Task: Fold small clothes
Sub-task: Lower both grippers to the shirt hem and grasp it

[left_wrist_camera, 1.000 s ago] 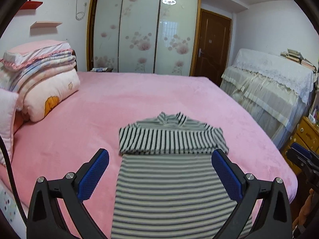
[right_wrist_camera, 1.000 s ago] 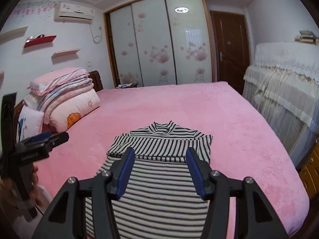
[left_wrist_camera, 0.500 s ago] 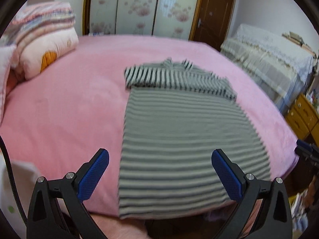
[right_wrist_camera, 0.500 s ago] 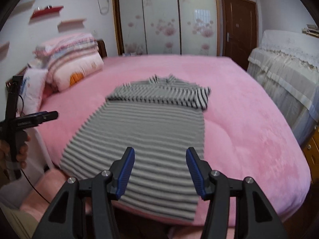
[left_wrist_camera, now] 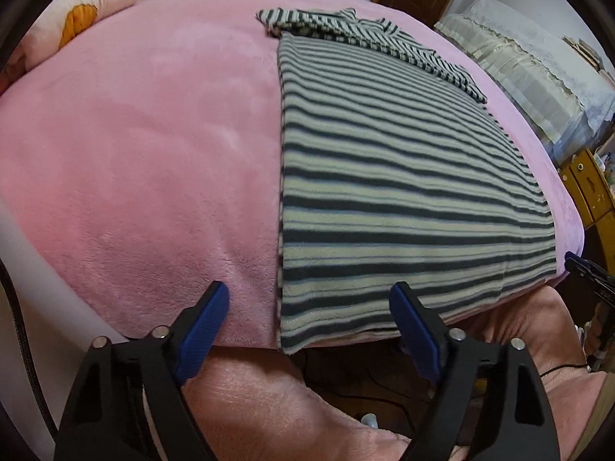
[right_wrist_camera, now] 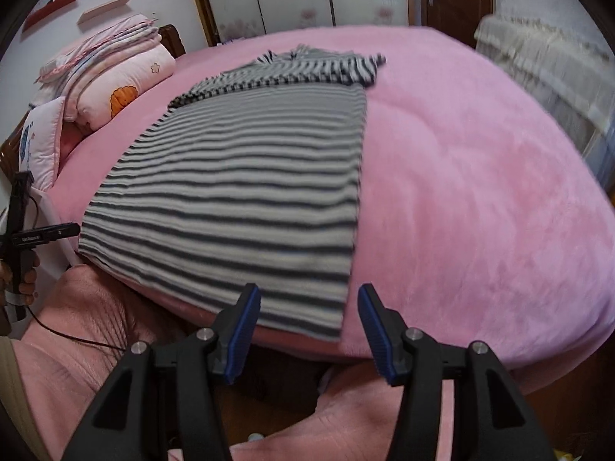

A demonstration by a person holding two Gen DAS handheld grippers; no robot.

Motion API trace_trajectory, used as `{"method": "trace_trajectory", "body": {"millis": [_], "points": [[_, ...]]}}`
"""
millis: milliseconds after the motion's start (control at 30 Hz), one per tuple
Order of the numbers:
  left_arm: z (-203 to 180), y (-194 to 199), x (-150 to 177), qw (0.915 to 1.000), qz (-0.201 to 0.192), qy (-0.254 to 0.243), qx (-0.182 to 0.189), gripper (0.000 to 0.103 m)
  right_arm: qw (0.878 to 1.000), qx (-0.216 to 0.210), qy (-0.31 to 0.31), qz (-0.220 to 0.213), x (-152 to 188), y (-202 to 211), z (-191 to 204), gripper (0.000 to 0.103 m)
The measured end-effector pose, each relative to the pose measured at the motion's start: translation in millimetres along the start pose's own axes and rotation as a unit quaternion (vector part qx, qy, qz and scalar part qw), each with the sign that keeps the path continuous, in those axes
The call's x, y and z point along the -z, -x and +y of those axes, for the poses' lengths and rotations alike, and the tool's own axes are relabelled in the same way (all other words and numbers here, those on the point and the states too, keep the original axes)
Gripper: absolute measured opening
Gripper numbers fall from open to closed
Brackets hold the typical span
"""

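Observation:
A black-and-white striped garment [left_wrist_camera: 384, 161] lies flat on the pink bed, its sleeves folded across the top and its hem at the bed's near edge. It also shows in the right wrist view [right_wrist_camera: 250, 176]. My left gripper [left_wrist_camera: 307, 319] is open and empty, hovering at the hem's left corner. My right gripper [right_wrist_camera: 309, 319] is open and empty, hovering at the hem's right corner. The left gripper shows at the left edge of the right wrist view [right_wrist_camera: 57, 230], and the right gripper at the right edge of the left wrist view [left_wrist_camera: 584, 269].
The pink bed [left_wrist_camera: 134, 153] fills both views. Pillows and folded quilts [right_wrist_camera: 115, 73] are stacked at the headboard on the left. A lace-covered piece of furniture [left_wrist_camera: 538, 73] and a wooden cabinet [left_wrist_camera: 592, 188] stand to the right. The person's pink-clad knees [left_wrist_camera: 269, 403] are below the grippers.
Both grippers have tilted down and dropped towards the garment's hem at the near bed edge. Both stay open and empty. The garment has not moved.

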State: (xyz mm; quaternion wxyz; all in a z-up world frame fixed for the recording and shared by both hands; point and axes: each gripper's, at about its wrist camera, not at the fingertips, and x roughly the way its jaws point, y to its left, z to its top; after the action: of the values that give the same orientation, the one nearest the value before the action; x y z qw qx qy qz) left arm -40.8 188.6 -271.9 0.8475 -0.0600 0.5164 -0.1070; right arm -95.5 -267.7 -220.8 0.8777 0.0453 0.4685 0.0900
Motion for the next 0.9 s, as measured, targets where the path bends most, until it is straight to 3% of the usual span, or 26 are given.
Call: {"method": "trace_trajectory", "body": {"millis": [300, 333, 400, 500, 900], "points": [[2, -6, -3, 0.9997, 0.012, 0.0, 0.021, 0.079, 0.998, -0.031, -0.03, 0.042, 3, -29, -14, 0.041], [4, -5, -2, 0.9995, 0.013, 0.004, 0.03, 0.076, 0.998, -0.034, -0.033, 0.045, 4, -31, -16, 0.04], [7, -7, -2, 0.9986, 0.02, 0.008, 0.048, 0.06, 0.997, -0.044, -0.041, 0.052, 5, -35, -21, 0.039], [10, -7, -1, 0.9969, 0.026, 0.014, 0.073, 0.049, 0.995, -0.056, -0.051, 0.057, 6, -38, -26, 0.039], [6, -16, 0, 0.9965, 0.033, 0.007, 0.077, 0.05, 0.992, -0.081, -0.073, 0.062, 9, -43, -32, 0.039]]}}
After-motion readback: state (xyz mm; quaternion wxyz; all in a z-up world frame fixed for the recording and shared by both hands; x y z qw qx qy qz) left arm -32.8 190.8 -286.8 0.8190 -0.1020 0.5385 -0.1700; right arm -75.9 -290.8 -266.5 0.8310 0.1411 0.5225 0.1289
